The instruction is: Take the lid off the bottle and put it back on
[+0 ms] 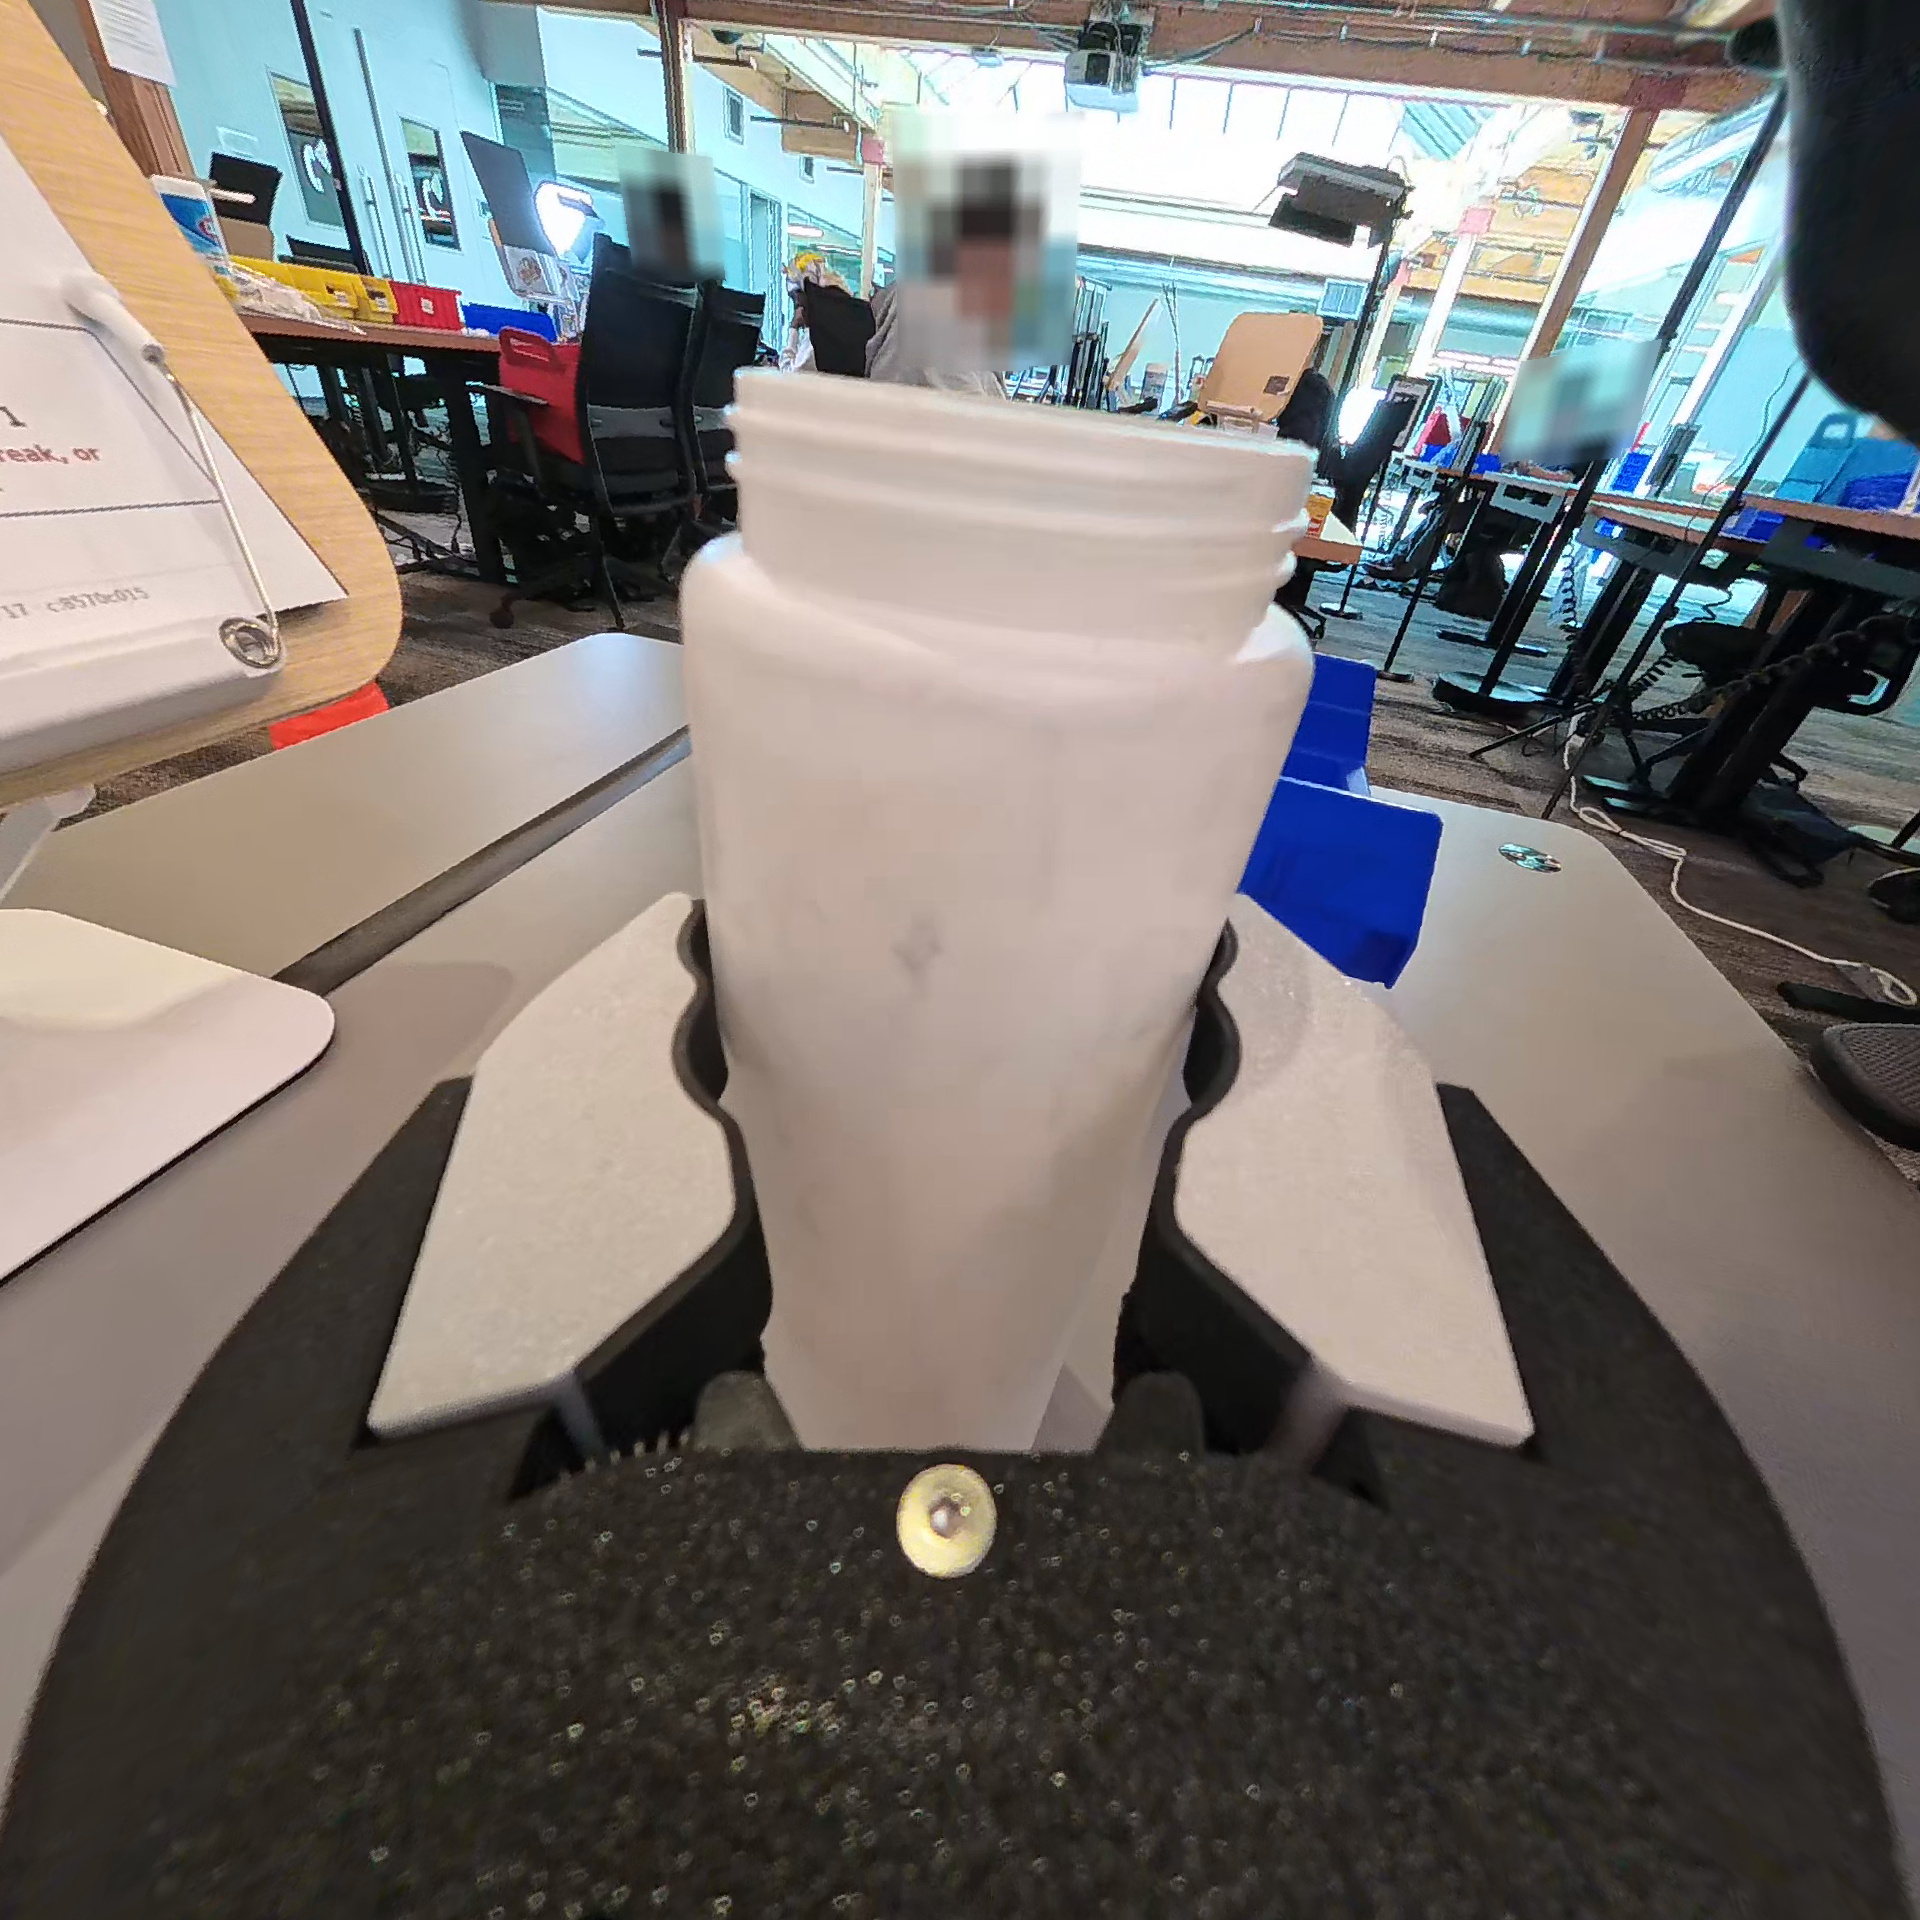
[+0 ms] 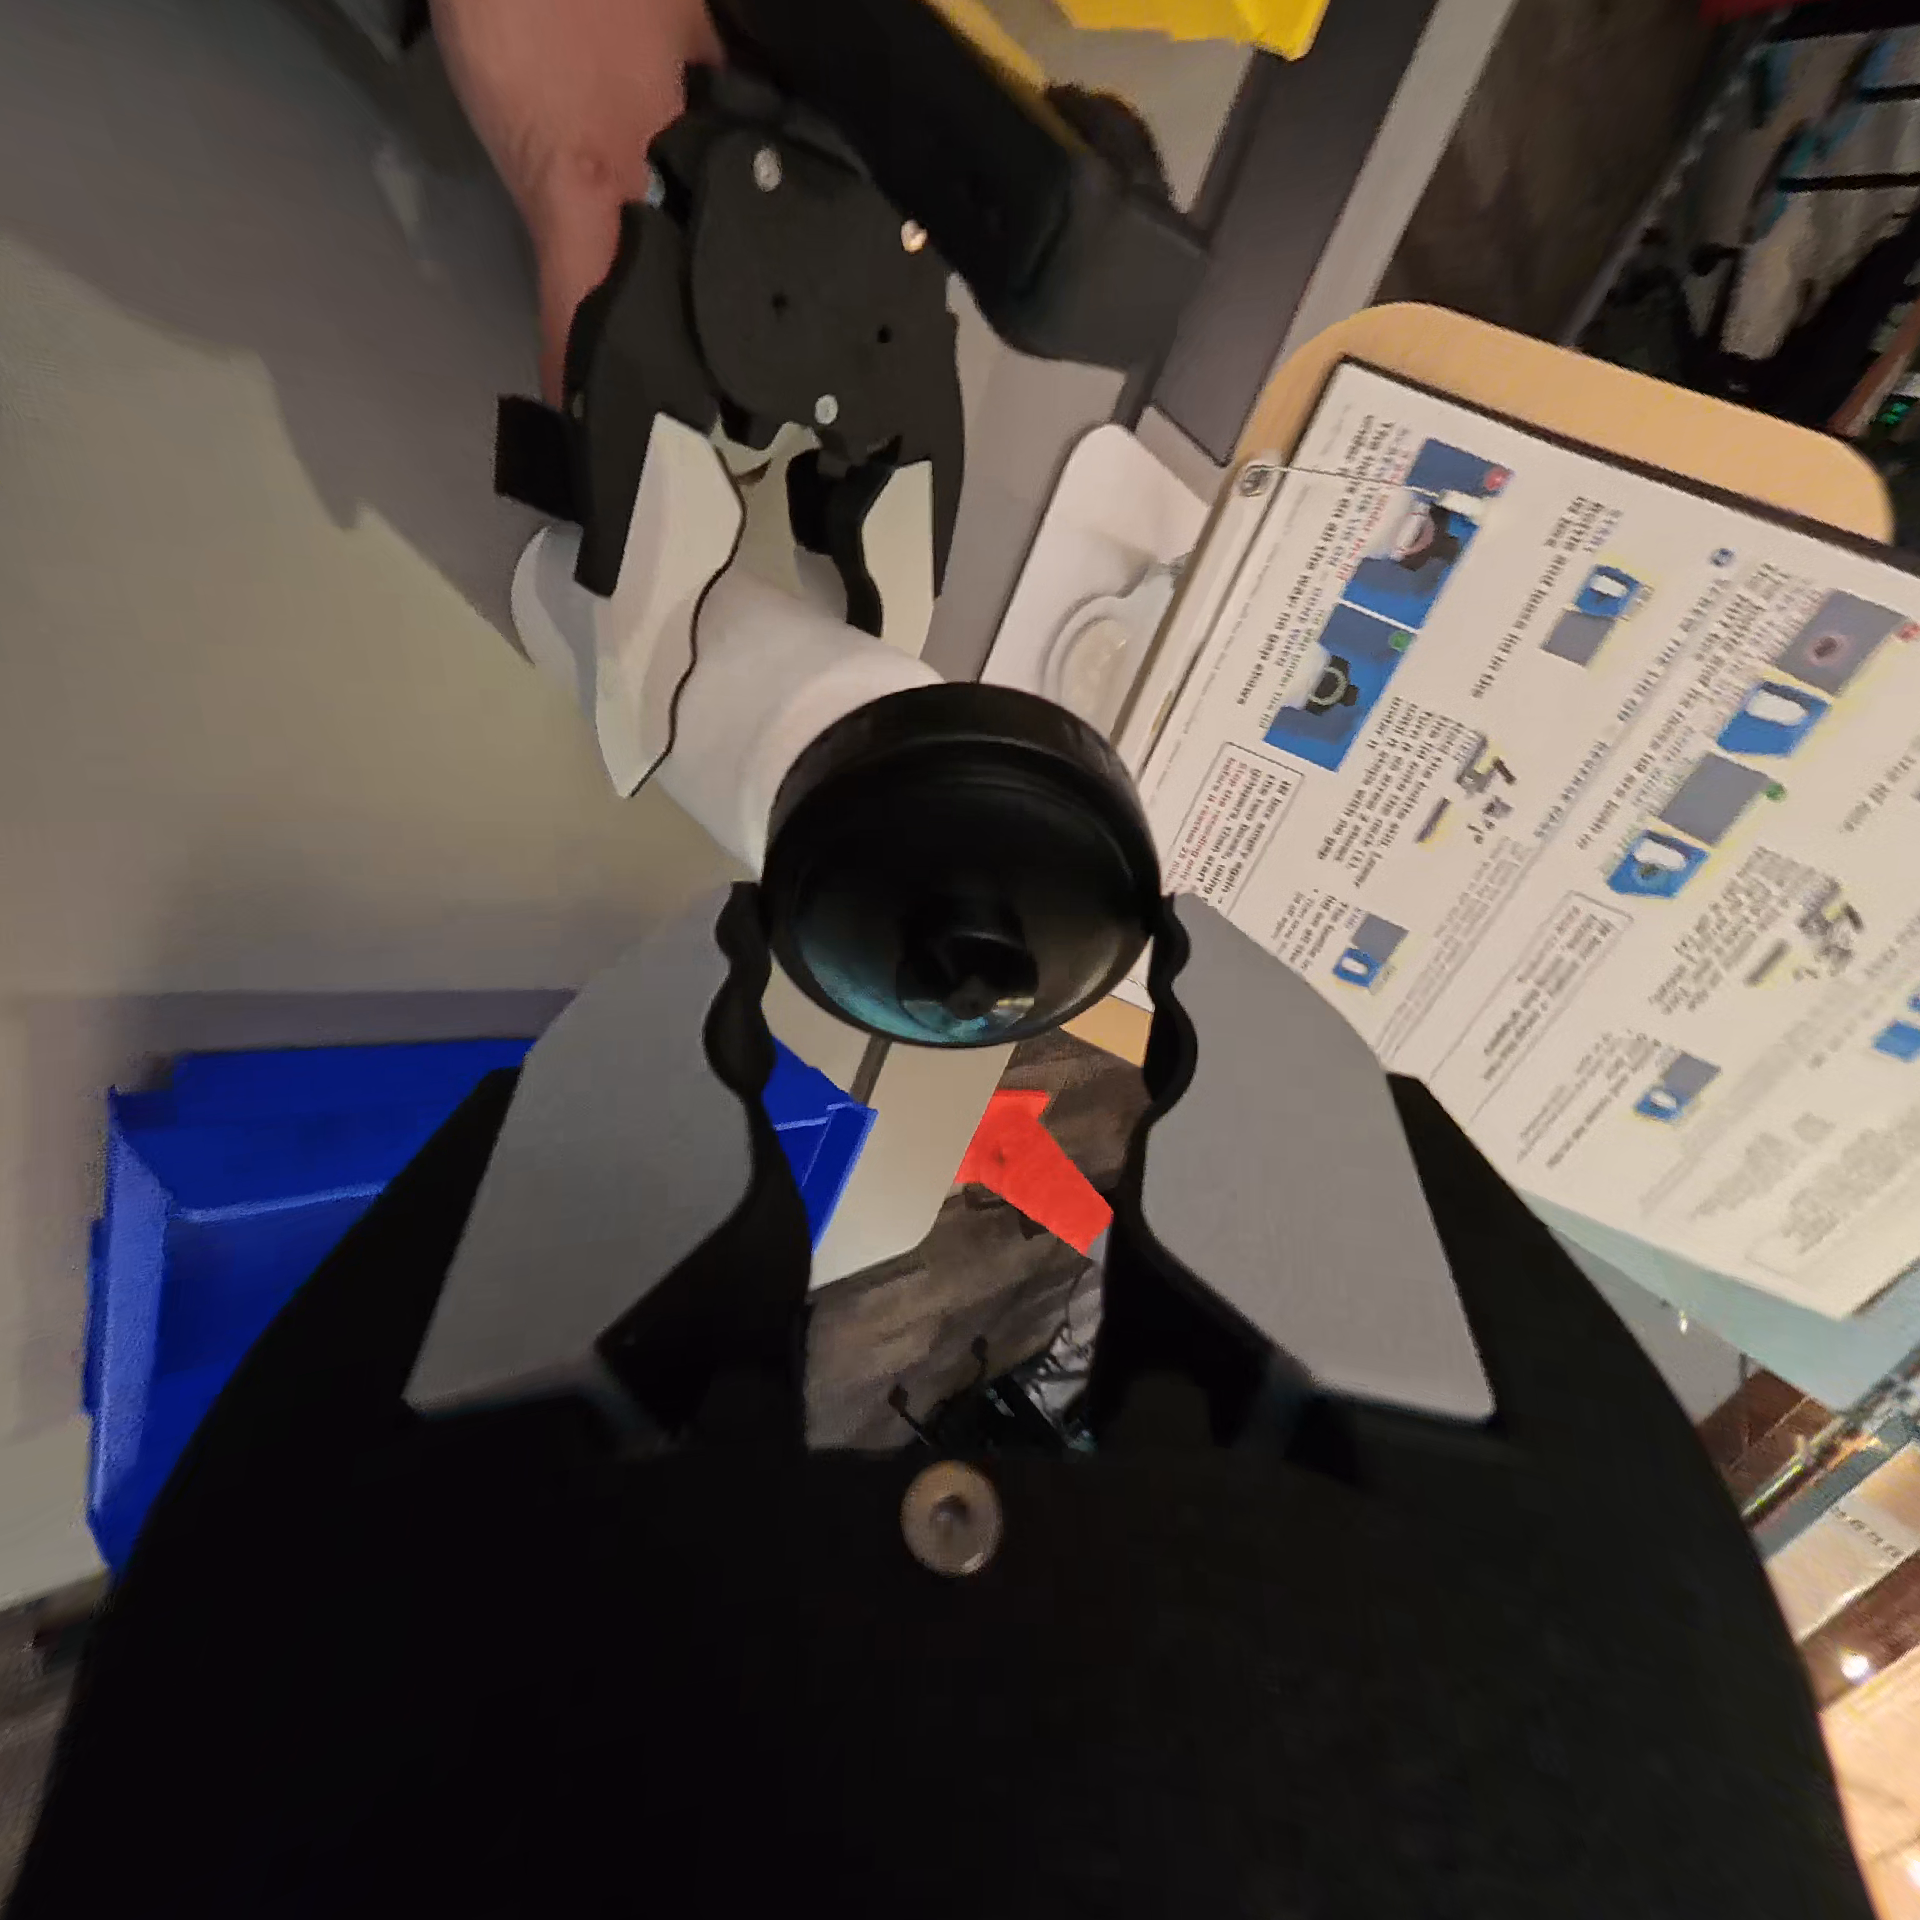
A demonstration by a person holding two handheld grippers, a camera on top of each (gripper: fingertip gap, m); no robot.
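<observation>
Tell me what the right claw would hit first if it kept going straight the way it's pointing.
Most likely the bottle. The right claw holds the black lid, and the bottle's open top sits right behind the lid in that view, so the lid would meet the rim first. The gap between them is hard to judge.

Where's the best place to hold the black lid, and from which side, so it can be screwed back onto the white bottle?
Probably by its round side wall, fingers on opposite sides, coming from above the top face. That is how the right gripper holds the black lid now. This leaves the lid's open underside free to meet the threaded neck of the white bottle, which the left gripper clamps around its body.
</observation>
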